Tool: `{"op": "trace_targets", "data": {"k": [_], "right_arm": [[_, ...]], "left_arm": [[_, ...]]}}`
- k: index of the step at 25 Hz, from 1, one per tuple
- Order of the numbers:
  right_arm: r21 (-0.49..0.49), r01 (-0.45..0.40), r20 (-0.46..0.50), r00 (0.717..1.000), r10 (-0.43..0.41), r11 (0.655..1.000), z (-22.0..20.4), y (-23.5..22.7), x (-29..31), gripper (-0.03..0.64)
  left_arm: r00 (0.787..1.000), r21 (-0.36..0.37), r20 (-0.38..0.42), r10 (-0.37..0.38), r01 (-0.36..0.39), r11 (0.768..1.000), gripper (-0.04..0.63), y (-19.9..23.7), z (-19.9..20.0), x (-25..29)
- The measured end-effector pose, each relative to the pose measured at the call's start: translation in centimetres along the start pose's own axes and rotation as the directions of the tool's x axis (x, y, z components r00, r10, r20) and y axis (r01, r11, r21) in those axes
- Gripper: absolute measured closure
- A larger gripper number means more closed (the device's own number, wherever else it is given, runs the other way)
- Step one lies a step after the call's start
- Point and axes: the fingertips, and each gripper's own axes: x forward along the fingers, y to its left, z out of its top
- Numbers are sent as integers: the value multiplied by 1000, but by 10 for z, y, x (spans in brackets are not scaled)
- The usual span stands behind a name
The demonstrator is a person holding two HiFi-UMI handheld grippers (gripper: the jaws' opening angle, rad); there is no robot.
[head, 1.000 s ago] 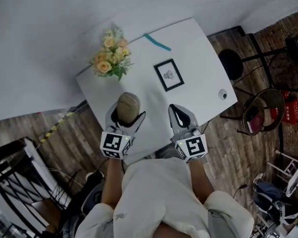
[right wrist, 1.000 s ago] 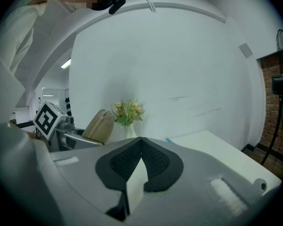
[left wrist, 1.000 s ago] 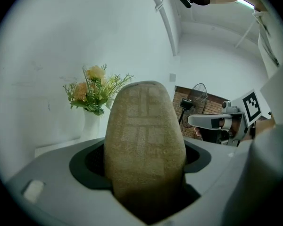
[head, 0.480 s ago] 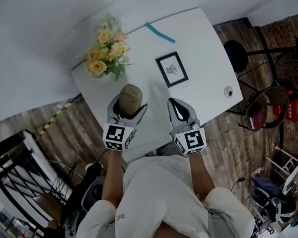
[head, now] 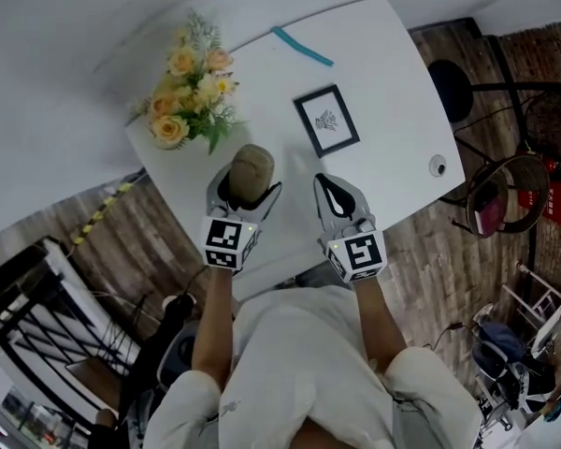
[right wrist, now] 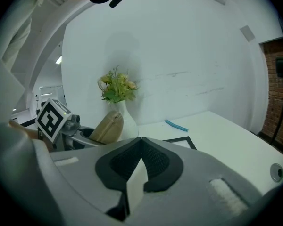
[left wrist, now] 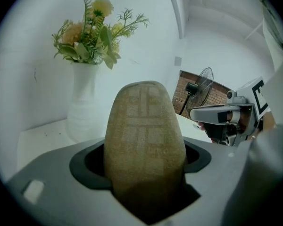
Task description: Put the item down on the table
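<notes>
A tan, egg-shaped woven item (head: 250, 171) (left wrist: 144, 145) (right wrist: 107, 127) stands between the jaws of my left gripper (head: 247, 181) (left wrist: 144, 173), which is shut on it above the near part of the white table (head: 393, 101). To its right, my right gripper (head: 335, 195) (right wrist: 140, 147) is shut with its jaws meeting and nothing between them. Both grippers hover over the table's near edge.
A white vase of yellow and peach flowers (head: 187, 87) (left wrist: 87, 60) (right wrist: 117, 95) stands at the table's far left. A black-framed picture (head: 326, 120) lies flat mid-table, with a teal strip (head: 302, 47) (right wrist: 176, 125) beyond it. Chairs and a stool (head: 500, 195) stand right of the table.
Both grippers have moved forward over the table, the left one still holding the tan item. The head view has shifted so the table sits a little higher and more to the left.
</notes>
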Motion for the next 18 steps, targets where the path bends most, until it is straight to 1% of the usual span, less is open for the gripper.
{"op": "trace_targets", "data": {"k": [4,11,18], "right_arm": [[4,1,-23,1000,-1,1000,-8,-3,5,612],[14,0,-54,999,1,1000,-22,-6,14,613],[24,1,-84,996,1,1000,-36,-9,18,612]], "left_arm": [[999,0,-48,10,-10,1000,172,2,-10,11],[996,-8,-89,8,-9,1000,172,3,-24,29],[991,-5,-136,22,-22,1000,170,5,-37,42]]}}
